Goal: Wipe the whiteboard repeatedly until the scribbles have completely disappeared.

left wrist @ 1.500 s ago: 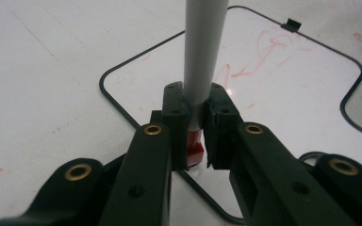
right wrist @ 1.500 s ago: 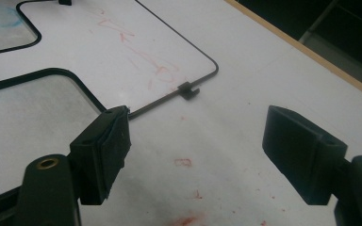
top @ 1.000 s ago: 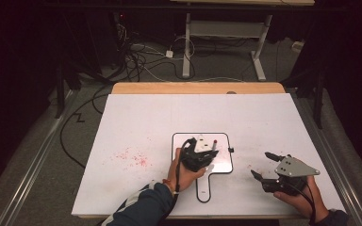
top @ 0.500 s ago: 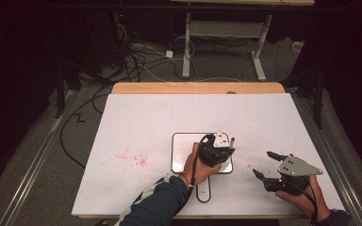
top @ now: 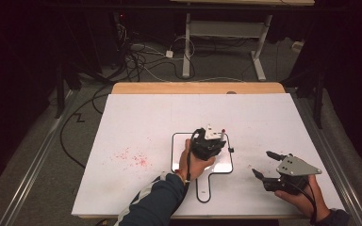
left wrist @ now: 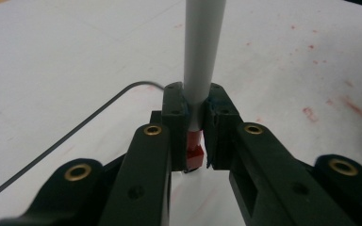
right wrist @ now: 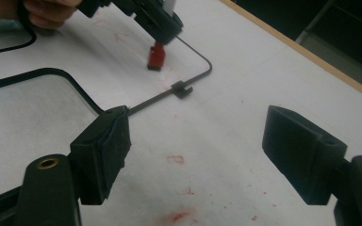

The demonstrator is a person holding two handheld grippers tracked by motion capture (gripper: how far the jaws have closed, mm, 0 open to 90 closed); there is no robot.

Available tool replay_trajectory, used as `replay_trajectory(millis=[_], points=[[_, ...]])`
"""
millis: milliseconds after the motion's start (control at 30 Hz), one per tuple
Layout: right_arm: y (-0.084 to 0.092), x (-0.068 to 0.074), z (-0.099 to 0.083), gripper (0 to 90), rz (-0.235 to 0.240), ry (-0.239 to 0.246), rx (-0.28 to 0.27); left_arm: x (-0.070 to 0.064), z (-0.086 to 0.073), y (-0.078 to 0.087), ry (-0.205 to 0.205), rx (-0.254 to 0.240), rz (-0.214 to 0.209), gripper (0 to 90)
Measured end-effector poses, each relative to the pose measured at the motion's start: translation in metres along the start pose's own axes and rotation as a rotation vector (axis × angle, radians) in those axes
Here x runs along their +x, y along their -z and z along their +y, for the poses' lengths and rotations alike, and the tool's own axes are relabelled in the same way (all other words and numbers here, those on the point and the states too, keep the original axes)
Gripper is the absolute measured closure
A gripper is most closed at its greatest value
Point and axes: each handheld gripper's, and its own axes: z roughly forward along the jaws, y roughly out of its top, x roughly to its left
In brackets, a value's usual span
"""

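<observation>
The left gripper (top: 213, 141) is clamped tight on a marker (left wrist: 201, 56), jaws pressed against its white barrel with the red tip (left wrist: 194, 155) poking out below the pads. In the high view it hangs over the right part of the white board (top: 181, 141), the one with the black rim and short handle. From the right gripper view the red tip (right wrist: 156, 57) sits low, right at the board's surface near the rounded corner, though whether it touches I can't tell. So this looks like the marking step: pen gripped, tip down at the board. The right gripper (top: 268, 165) waits off to the side on the table (top: 136, 117), jaws spread wide, nothing between them, just beside the board's right edge. Next move, I'd judge, calls for a steady drag of the tip across the board with light pressure, and the free gripper may need to pin the board so it doesn't slide. Red smudges (top: 132, 157) dot the table at left.
</observation>
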Motion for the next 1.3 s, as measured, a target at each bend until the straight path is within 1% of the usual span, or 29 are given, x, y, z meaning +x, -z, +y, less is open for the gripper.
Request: replay_trajectory(millis=[33, 100, 167, 267, 333, 367, 567, 633, 733, 800, 900, 967, 1067, 1100, 1167, 1233, 1300], points=[[0.000, 0.000, 0.000, 24.6, 0.000, 0.002, 0.001, -0.005, -0.002, -0.003, -0.006, 0.001, -0.005, 79.1], [0.000, 0.000, 0.000, 24.6, 0.003, 0.002, -0.001, -0.010, -0.005, -0.007, -0.019, 0.003, -0.012, 79.1], [-0.001, 0.000, -0.001, 24.6, 0.004, 0.000, 0.002, -0.012, -0.005, -0.009, -0.031, 0.003, -0.008, 79.1], [-0.001, -0.001, -0.001, 24.6, 0.005, 0.003, 0.002, -0.008, -0.002, -0.012, -0.029, -0.011, 0.022, 79.1], [0.000, -0.001, -0.001, 24.6, 0.003, 0.002, 0.002, -0.004, 0.000, -0.012, -0.044, -0.008, 0.037, 79.1], [0.000, -0.001, -0.001, 24.6, 0.002, 0.001, 0.001, -0.001, 0.002, -0.010, -0.037, -0.007, 0.044, 79.1], [-0.001, -0.001, -0.001, 24.7, -0.001, 0.001, 0.004, 0.024, 0.012, 0.012, 0.014, -0.022, 0.100, 79.1], [-0.002, 0.000, 0.000, 24.7, -0.006, 0.006, 0.010, 0.030, 0.013, 0.020, 0.012, -0.023, 0.111, 79.1], [-0.001, 0.001, 0.001, 24.7, -0.009, 0.007, 0.005, 0.038, 0.013, 0.037, 0.008, -0.026, 0.123, 79.1], [-0.001, 0.001, 0.001, 24.7, -0.010, 0.005, 0.005, 0.045, 0.014, 0.049, 0.030, -0.033, 0.133, 79.1], [-0.001, 0.000, 0.001, 24.7, -0.011, 0.006, 0.006, 0.053, 0.014, 0.066, 0.019, -0.038, 0.149, 79.1], [-0.001, 0.001, 0.001, 24.7, -0.013, 0.005, 0.007, 0.061, 0.015, 0.077, 0.036, -0.045, 0.158, 79.1], [-0.002, 0.001, 0.002, 24.7, -0.012, 0.008, 0.009, 0.069, 0.016, 0.090, 0.026, -0.047, 0.176, 79.1], [-0.002, 0.001, 0.002, 24.7, -0.011, 0.010, 0.009, 0.072, 0.017, 0.094, 0.033, -0.052, 0.182, 79.1], [-0.002, 0.002, 0.002, 24.7, -0.009, 0.008, 0.012, 0.078, 0.019, 0.100, 0.063, -0.063, 0.183, 79.1], [-0.002, 0.004, 0.004, 24.6, -0.005, 0.013, 0.011, 0.082, 0.019, 0.104, 0.072, -0.069, 0.182, 79.0], [-0.002, 0.005, 0.004, 24.6, -0.004, 0.019, 0.014, 0.083, 0.019, 0.105, 0.083, -0.079, 0.172, 79.1]])
